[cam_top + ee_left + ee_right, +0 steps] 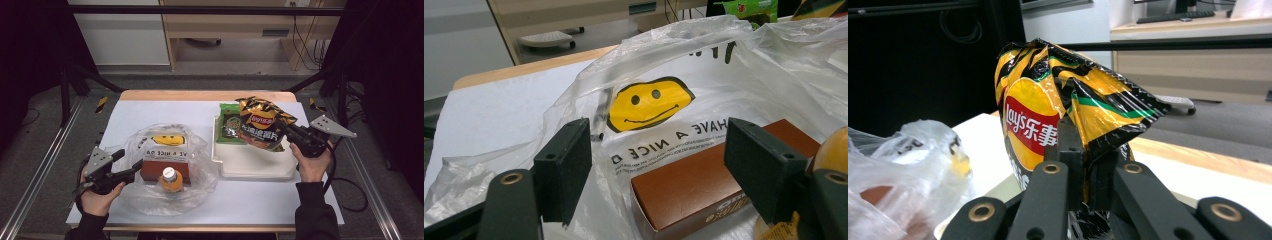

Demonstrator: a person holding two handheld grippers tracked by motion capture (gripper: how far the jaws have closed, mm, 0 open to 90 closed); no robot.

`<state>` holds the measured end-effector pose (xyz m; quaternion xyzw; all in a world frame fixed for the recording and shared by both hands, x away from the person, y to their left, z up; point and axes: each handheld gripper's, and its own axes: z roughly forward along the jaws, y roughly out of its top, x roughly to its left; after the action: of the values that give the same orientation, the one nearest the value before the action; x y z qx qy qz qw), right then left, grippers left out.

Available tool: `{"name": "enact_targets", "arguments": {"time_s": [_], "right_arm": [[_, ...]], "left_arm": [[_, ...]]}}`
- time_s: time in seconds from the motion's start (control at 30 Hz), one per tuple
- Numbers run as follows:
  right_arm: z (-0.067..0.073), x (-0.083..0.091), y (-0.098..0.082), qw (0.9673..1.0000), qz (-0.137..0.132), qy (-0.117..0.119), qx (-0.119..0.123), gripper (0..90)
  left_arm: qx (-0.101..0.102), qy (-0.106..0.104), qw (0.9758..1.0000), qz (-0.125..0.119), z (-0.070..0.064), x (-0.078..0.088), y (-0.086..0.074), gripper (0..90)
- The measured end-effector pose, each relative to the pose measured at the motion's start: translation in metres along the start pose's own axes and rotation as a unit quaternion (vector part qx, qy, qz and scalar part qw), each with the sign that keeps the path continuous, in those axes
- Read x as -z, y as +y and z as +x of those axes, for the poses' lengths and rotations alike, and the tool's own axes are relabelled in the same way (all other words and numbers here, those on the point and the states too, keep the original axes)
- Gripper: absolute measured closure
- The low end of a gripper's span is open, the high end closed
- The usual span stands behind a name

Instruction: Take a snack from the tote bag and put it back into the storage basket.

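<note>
Right gripper [1083,165] clamps Lay's chip bag [1048,115]; left gripper [664,170] wide open, empty, before "HAVE A NICE D" bag [704,65].

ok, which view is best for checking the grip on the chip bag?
The right gripper view: the chip bag fills the centre and the right gripper has its jaws pinched on the bag's lower edge. The high view shows the bag held over the white tray, grip small. The left gripper view catches a corner at top right.

Glossy foil, thin plastic film

Chip bag [262,125] — shiny crinkled foil; beside it, left, the carrier bag [200,170] — clear wrinkled plastic over a smooth brown cardboard box [164,168].
</note>
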<state>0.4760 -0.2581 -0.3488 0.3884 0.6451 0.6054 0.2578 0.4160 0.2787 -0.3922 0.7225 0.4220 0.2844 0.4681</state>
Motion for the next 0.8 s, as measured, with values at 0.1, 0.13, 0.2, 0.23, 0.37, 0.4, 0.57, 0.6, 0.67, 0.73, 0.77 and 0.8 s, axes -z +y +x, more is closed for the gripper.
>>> {"name": "enact_targets", "arguments": {"time_s": [0.1,0.13,0.2,0.23,0.37,0.4,0.57,0.6,0.67,0.73,0.77,0.8], "right_arm": [[-0.01,0.004,-0.01,0.9999,0.003,-0.009,-0.009,87.9],[-0.012,0.004,-0.012,0.9999,0.004,-0.011,-0.012,87.8],[-0.014,0.005,-0.014,0.9998,0.009,-0.011,-0.012,87.9],[-0.016,0.005,-0.016,0.9998,0.009,-0.013,-0.012,87.9],[-0.023,0.006,-0.018,0.9995,0.018,-0.018,-0.016,87.8],[-0.025,0.006,-0.019,0.9994,0.019,-0.021,-0.017,87.8],[-0.035,0.001,-0.023,0.9986,0.031,-0.035,-0.025,87.8],[-0.036,-0.002,-0.024,0.9983,0.037,-0.037,-0.027,87.7],[-0.04,-0.01,-0.026,0.9973,0.052,-0.043,-0.029,87.7],[-0.042,-0.012,-0.027,0.9971,0.053,-0.044,-0.031,87.7],[-0.043,-0.014,-0.028,0.9969,0.053,-0.044,-0.038,87.6],[-0.047,-0.016,-0.029,0.9963,0.054,-0.045,-0.05,87.5]], "left_arm": [[0.001,0.003,1.0,0.001,0.0,-0.001,0.0,26.9],[0.001,0.003,1.0,0.0,-0.001,-0.001,0.0,26.8],[0.001,0.003,1.0,0.0,-0.001,-0.001,0.0,26.8],[0.0,0.004,1.0,0.0,-0.001,-0.001,0.0,26.8],[-0.003,0.004,1.0,0.003,-0.002,-0.002,0.0,26.6],[-0.001,0.003,1.0,0.003,-0.003,-0.002,0.0,26.6],[-0.003,0.003,1.0,0.006,-0.003,-0.004,-0.001,26.5],[-0.002,0.003,1.0,0.006,-0.003,-0.004,-0.001,26.5],[-0.002,0.004,1.0,0.005,-0.002,-0.003,-0.001,26.5],[-0.001,0.003,1.0,0.004,-0.001,-0.003,-0.001,26.5],[-0.001,0.004,1.0,0.004,-0.001,-0.003,-0.001,26.5],[0.0,0.004,1.0,0.004,-0.001,-0.003,-0.001,26.5]]}}
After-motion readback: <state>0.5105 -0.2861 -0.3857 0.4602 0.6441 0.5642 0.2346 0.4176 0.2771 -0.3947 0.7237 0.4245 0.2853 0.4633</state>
